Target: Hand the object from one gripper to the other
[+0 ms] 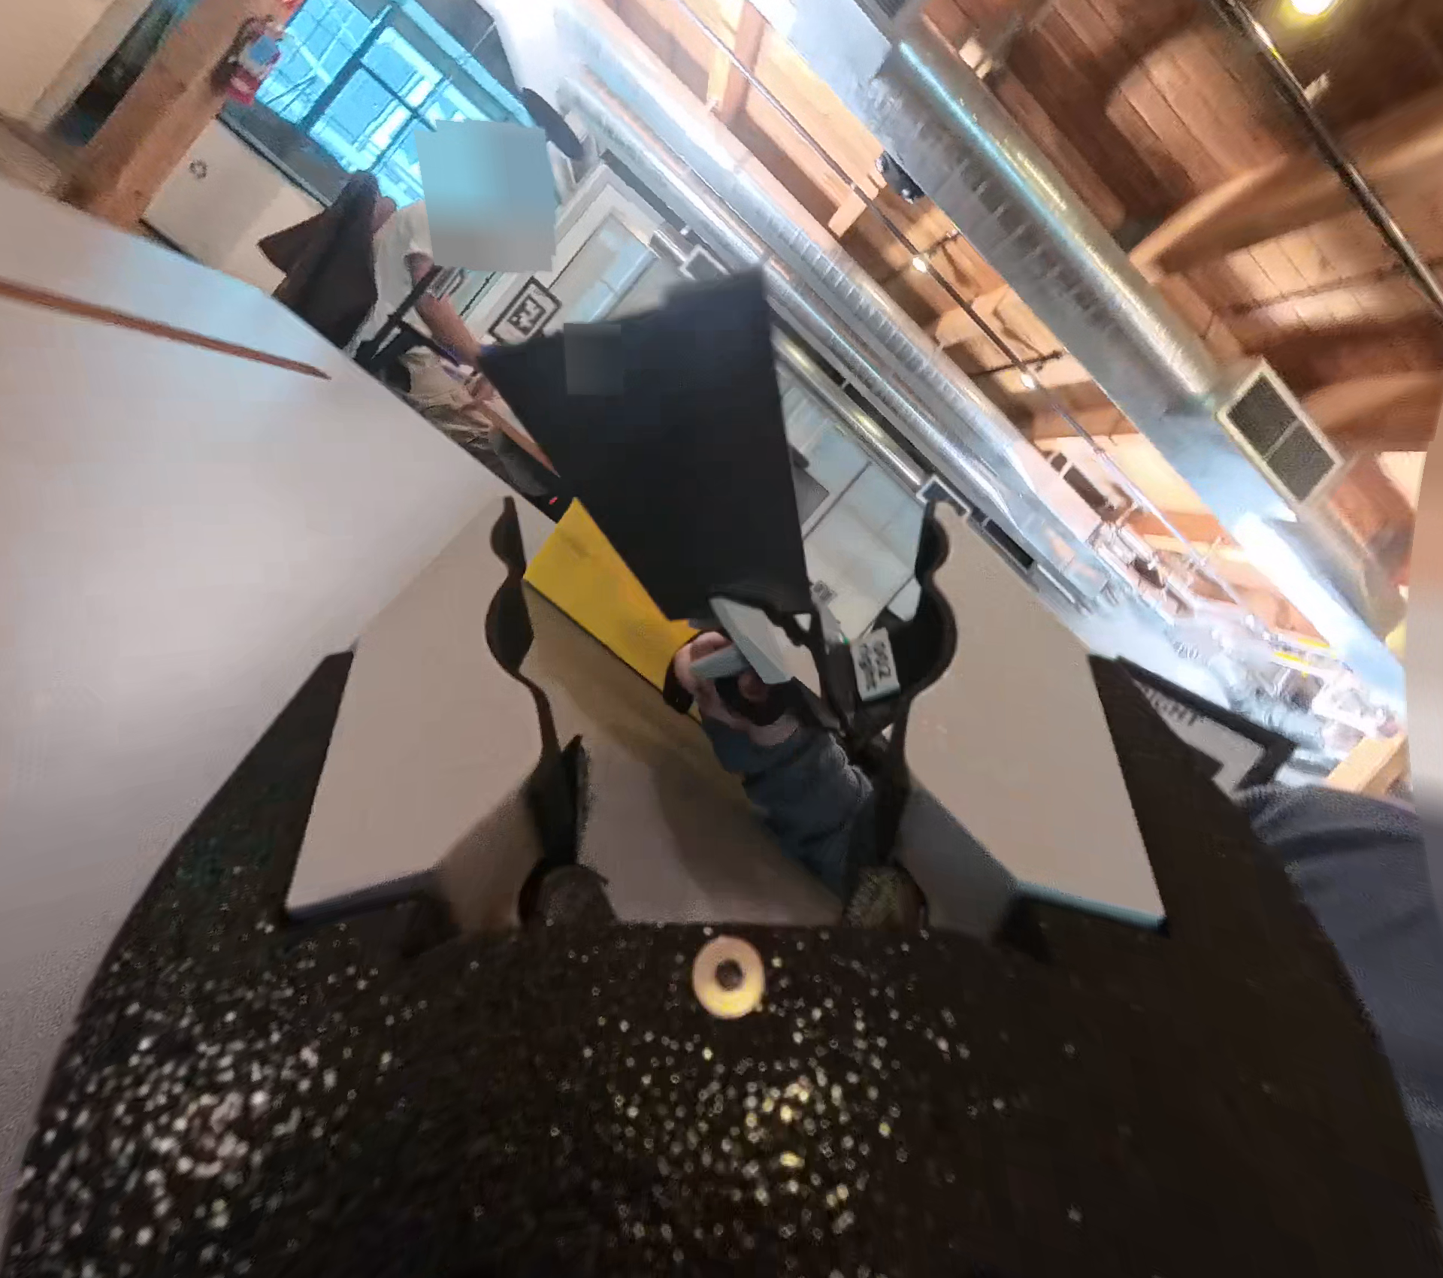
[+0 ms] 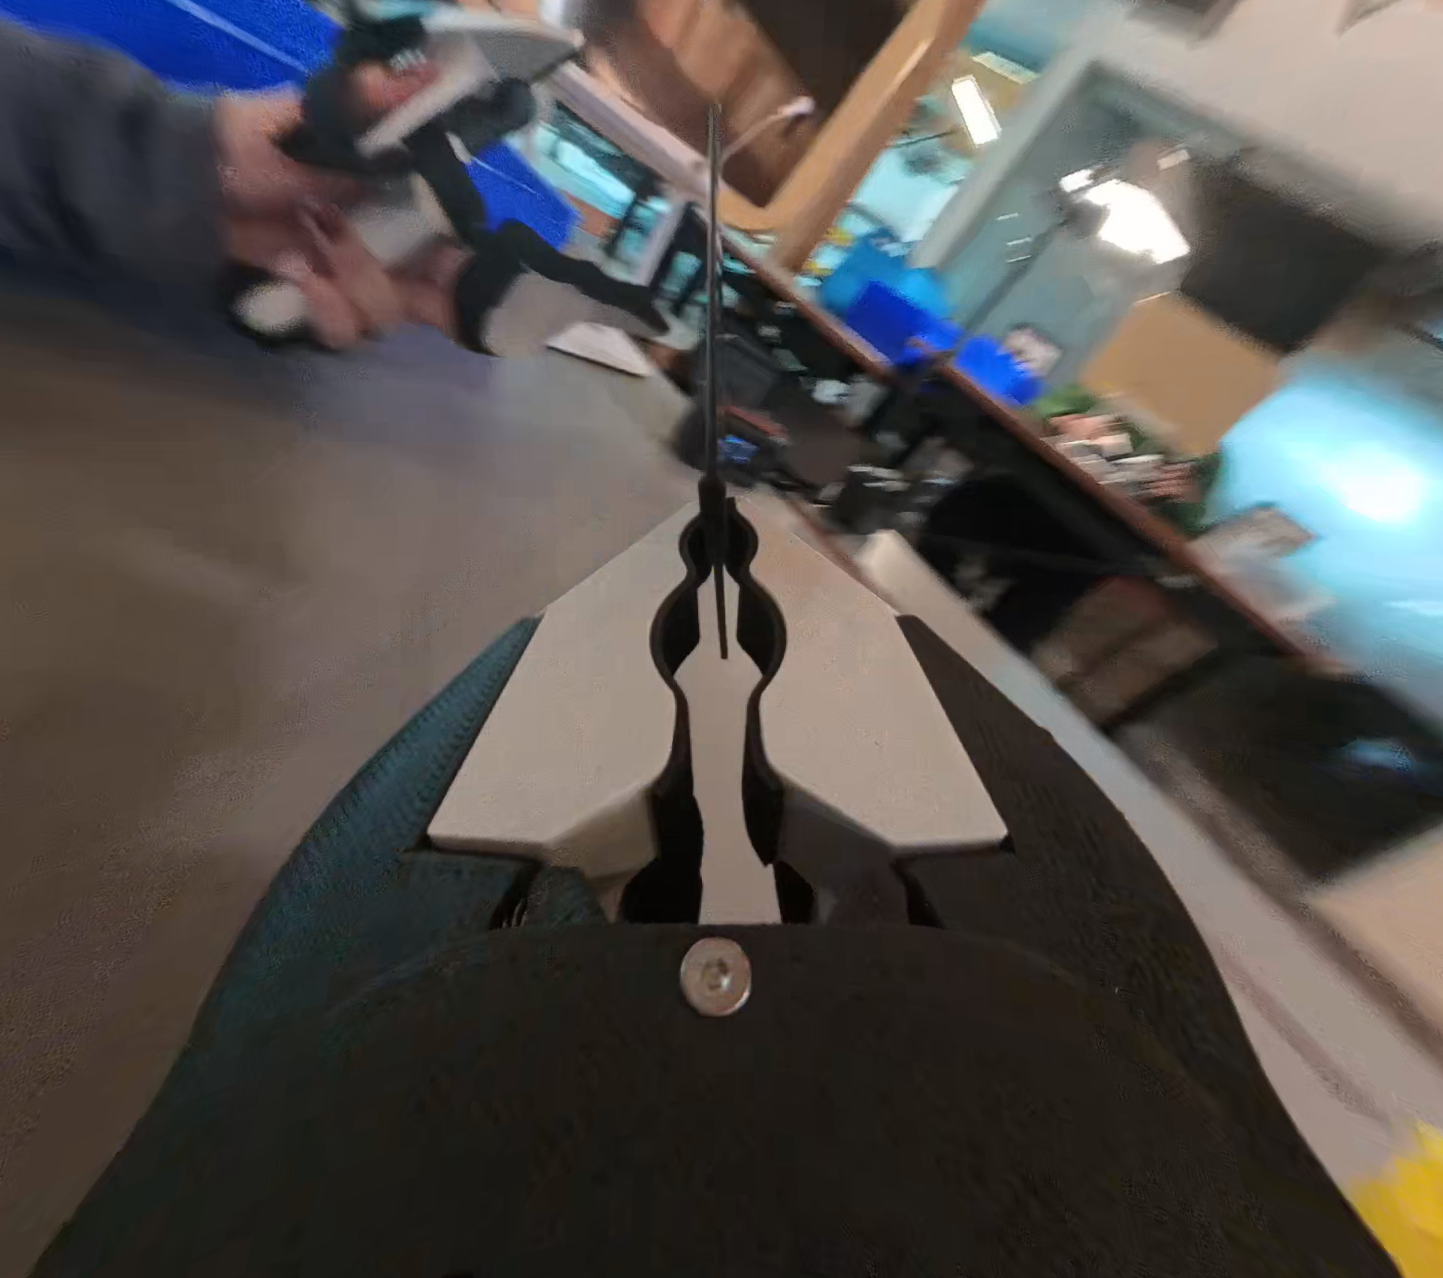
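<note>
Wooden ceiling beams and silver ducts (image 1: 976,163) are seen behind a thin, flat black sheet (image 1: 671,452). It is pinched edge-on at the tips of the right gripper (image 2: 714,522), clamped tight and raised off the grey table (image 2: 273,537). Spread wide and empty, the left gripper (image 1: 718,537) is held just short of the sheet.

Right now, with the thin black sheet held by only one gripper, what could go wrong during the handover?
1. The right gripper pinches the black sheet only at its bottom edge, so the sheet may pivot or slip out.
2. The left gripper is open and apart from the sheet; closing on so thin an edge could miss.
3. Both views are blurred, which suggests fast motion; aligning the jaws may be harder.
</note>
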`<state>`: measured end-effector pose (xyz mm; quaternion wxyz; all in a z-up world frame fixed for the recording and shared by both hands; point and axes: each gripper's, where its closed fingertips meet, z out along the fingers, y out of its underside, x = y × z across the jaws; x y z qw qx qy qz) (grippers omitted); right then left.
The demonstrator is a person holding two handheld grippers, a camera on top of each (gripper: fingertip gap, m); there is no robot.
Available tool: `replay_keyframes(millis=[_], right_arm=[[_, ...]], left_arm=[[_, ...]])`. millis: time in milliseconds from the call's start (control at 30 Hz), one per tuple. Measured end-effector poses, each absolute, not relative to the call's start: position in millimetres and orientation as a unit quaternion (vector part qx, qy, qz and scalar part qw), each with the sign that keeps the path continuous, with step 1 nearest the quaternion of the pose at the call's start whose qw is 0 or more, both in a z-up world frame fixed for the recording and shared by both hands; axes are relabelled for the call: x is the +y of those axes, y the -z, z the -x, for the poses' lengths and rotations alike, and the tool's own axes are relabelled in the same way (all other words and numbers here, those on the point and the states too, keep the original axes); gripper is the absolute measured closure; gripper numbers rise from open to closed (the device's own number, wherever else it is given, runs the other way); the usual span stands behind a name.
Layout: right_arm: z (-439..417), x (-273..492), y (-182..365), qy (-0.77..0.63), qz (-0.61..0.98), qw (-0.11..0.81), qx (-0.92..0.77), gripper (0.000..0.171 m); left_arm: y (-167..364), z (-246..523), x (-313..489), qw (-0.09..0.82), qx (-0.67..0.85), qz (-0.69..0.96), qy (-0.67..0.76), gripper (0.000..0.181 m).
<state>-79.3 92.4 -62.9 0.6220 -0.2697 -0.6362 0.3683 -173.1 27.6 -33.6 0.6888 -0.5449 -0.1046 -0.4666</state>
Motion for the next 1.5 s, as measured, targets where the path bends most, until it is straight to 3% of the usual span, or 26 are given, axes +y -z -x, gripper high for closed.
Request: replay_keyframes(millis=[133,200,300,333,467,533,600,733,900,1033,1200,1333,1400,1500], right_arm=[[79.8,101.0,48.6,-0.124,0.165,0.764,-0.612,0.171],[82.9,93.8,49.6,0.004,0.091,0.788,-0.609,0.171],[90.0,73.0,58.0,0.091,0.006,0.783,-0.615,0.171],[91.7,66.8,60.7,0.105,-0.014,0.78,-0.617,0.171],[94.8,55.5,65.1,0.109,-0.033,0.775,-0.621,0.171],[95.8,53.4,71.4,0.065,-0.016,0.764,-0.641,0.166],[95.8,53.4,76.5,-0.009,0.021,0.751,-0.66,0.142],[88.9,63.5,61.4,-0.247,0.161,0.708,-0.641,0.116],[78.5,59.4,58.6,-0.594,0.318,0.434,-0.598,0.111],[66.8,50.9,36.7,-0.748,0.341,0.252,-0.511,0.105],[66.5,41.5,36.4,-0.772,0.349,0.183,-0.499,0.117],[71.0,39.4,46.7,-0.734,0.352,0.228,-0.534,0.167],[74.5,44.5,50.7,-0.706,0.358,0.27,-0.548,0.171],[76.4,52.8,48.1,-0.682,0.355,0.327,-0.55,0.171]], left_arm=[[38.3,166.3,36.6,0.662,-0.132,0.542,0.5,0.091],[35.9,156.3,39.9,0.652,-0.129,0.54,0.517,0.096],[38.8,146.8,46.1,0.641,-0.139,0.548,0.519,0.111],[40.2,145.1,47.4,0.638,-0.143,0.55,0.52,0.119],[51.4,149.4,50.6,0.635,-0.169,0.561,0.503,0.18],[53.5,149.6,50.3,0.636,-0.164,0.563,0.502,0.181],[46.8,151.7,47.6,0.652,-0.159,0.543,0.504,0.181],[28.3,155.3,37.2,0.7,-0.124,0.507,0.488,0.181],[9.6,149.0,23.5,0.742,-0.062,0.475,0.469,0.181],[5.7,137.4,20.4,0.752,-0.021,0.473,0.459,0.181],[9.6,116.2,23.7,0.747,0.03,0.5,0.437,0.181],[19.4,104.0,31.5,0.717,0.035,0.528,0.454,0.181],[22.3,106.5,34.7,0.713,0.02,0.527,0.462,0.179],[28.1,118.0,43.2,0.706,-0.027,0.535,0.464,0.145]])
